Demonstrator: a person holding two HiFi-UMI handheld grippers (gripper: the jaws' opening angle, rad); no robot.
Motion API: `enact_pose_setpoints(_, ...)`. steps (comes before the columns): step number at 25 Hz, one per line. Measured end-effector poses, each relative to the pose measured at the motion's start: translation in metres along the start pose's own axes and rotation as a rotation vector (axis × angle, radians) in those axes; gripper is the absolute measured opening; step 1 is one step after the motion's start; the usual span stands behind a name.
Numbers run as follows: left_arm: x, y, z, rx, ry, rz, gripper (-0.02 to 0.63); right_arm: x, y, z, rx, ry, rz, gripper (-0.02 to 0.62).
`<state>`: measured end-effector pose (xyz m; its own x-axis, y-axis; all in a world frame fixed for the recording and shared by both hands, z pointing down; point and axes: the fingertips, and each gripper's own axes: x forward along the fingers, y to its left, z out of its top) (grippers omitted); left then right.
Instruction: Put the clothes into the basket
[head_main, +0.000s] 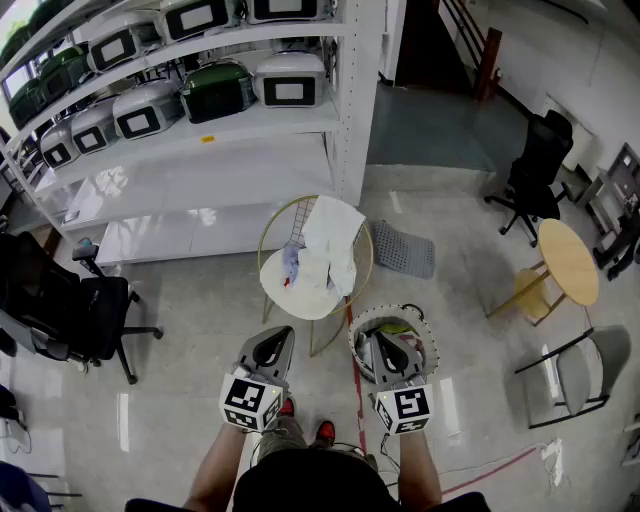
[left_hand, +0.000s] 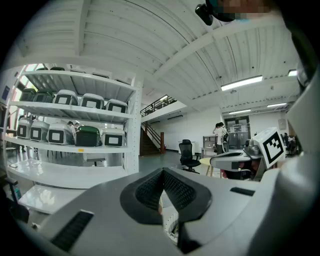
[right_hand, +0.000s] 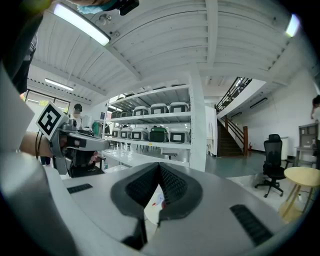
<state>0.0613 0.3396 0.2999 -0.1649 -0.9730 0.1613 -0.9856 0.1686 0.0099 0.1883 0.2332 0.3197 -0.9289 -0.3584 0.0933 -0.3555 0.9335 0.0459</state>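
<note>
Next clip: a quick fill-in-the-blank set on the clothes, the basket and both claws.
1. The white clothes lie on the gold-framed ____.
2. In the head view, the right claw overlaps the perforated ____.
3. The left claw and the right claw are both ____, with nothing between their jaws.
Missing words: chair; basket; shut.

Clothes (head_main: 325, 250) lie on a chair (head_main: 268, 232) in front of shelves (head_main: 200, 140). A basket (head_main: 356, 345) sits on the floor at the chair's near right. A mat (head_main: 404, 250) lies beyond the basket, a round table (head_main: 568, 262) stands far right, and an office chair (head_main: 70, 310) far left.
</note>
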Motion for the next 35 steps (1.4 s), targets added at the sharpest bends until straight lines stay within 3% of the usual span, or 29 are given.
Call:
enact_pose_setpoints(22,0.02,0.004,-0.008,-0.01,0.032,0.028,0.0,0.026,-0.016,-0.005,0.071,-0.015,0.021,0.026)
enact_pose_setpoints(28,0.06,0.035,-0.007,-0.001,0.047,0.005,0.001,0.07,-0.031,-0.011,0.092,0.004,0.0,0.026)
enact_pose_setpoints(35,0.133,0.102,0.002,-0.002,0.056,-0.071,0.0,0.151,-0.05,-0.009,0.096,0.034,-0.067,0.026)
